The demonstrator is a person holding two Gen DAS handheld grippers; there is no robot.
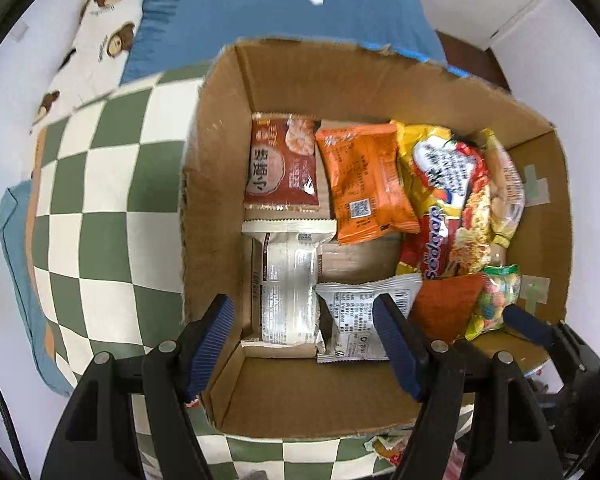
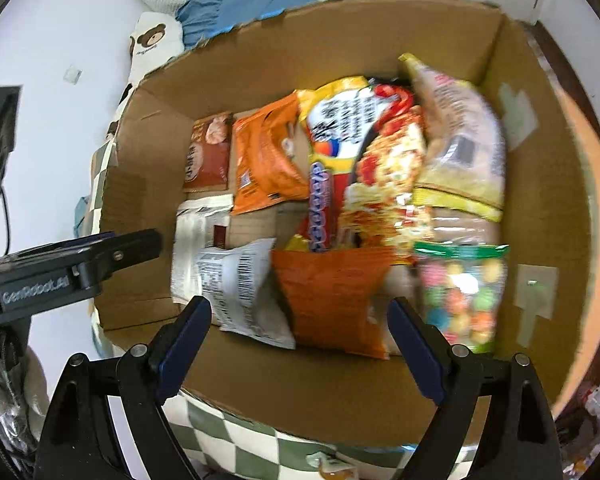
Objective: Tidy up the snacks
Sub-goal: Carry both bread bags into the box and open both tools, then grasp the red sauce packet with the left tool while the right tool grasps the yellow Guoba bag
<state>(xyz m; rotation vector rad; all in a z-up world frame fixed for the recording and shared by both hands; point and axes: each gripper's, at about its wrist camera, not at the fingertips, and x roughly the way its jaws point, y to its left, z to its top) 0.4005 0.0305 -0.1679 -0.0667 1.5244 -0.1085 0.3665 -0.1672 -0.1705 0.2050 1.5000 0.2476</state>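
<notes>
Below both tongs [image 1: 304,344] [image 2: 300,344] (spread, empty), snacks [image 1: 364,184] in box [image 1: 220,128]

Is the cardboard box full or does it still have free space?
Partly full. Snack packets cover most of the cardboard box floor, but bare cardboard shows along the near wall and between the packets.

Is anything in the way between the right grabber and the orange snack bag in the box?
Nothing visible is. The right gripper is open right above the orange bag, with no snack lying over it.
</notes>
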